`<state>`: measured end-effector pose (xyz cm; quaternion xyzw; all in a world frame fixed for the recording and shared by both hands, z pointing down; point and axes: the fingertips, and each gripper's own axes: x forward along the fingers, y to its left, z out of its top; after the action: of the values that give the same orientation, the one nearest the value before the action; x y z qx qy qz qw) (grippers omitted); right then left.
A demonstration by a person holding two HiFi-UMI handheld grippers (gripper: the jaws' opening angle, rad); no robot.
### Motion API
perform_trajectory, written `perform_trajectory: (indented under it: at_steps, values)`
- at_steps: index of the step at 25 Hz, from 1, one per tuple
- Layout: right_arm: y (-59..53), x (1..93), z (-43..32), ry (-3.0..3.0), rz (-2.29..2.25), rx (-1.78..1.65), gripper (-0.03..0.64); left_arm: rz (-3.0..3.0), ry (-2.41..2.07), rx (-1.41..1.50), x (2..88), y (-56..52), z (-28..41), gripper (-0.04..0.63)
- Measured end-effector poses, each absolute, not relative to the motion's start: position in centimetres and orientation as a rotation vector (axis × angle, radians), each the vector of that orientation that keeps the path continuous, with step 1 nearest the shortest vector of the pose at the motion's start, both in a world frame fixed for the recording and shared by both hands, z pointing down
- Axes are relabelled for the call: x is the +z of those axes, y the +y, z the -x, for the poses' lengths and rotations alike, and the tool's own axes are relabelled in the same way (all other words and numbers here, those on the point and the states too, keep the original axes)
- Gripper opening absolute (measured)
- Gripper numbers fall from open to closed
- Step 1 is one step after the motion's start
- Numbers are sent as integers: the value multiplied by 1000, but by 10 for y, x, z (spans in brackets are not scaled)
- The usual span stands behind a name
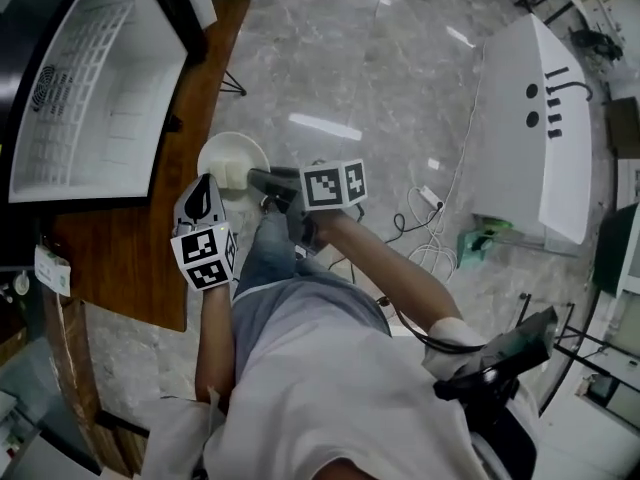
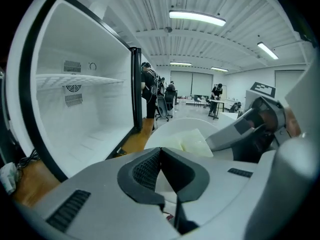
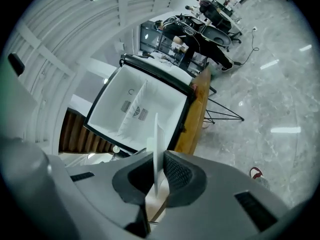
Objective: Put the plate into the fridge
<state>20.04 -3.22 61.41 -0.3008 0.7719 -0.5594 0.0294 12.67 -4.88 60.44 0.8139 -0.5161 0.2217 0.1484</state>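
Plate [image 1: 228,152]: white, round, plain, shallow rim. A pale cream piece [image 2: 198,144] lay on it. Round, so no long axis; face turned up, roughly level.

Position: in the air over the floor [image 1: 390,58], just off the right edge of the wooden bench [image 1: 135,258], near the open white fridge [image 1: 95,98].

Left gripper [image 1: 205,196]: jaws closed on the plate's near rim. Right gripper [image 1: 262,180]: jaws narrow, pinching the right rim, seen edge-on between its pads [image 3: 176,176].
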Motion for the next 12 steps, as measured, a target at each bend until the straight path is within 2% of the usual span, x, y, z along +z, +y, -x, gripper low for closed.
perform_trajectory:
  at_steps: [3,6,12]
  values:
    - [-82,614,-202,2447,907,-1718,35,-2329,-1518,613,603,-99,-133,18]
    - [-177,603,-203,2459,866,-1740,35,-2294,-1534,573,589,-191,-136,18]
    - [-312,572,-148,2529,722,-1757,35,-2205,-1589,475,559,-309,-79,18]
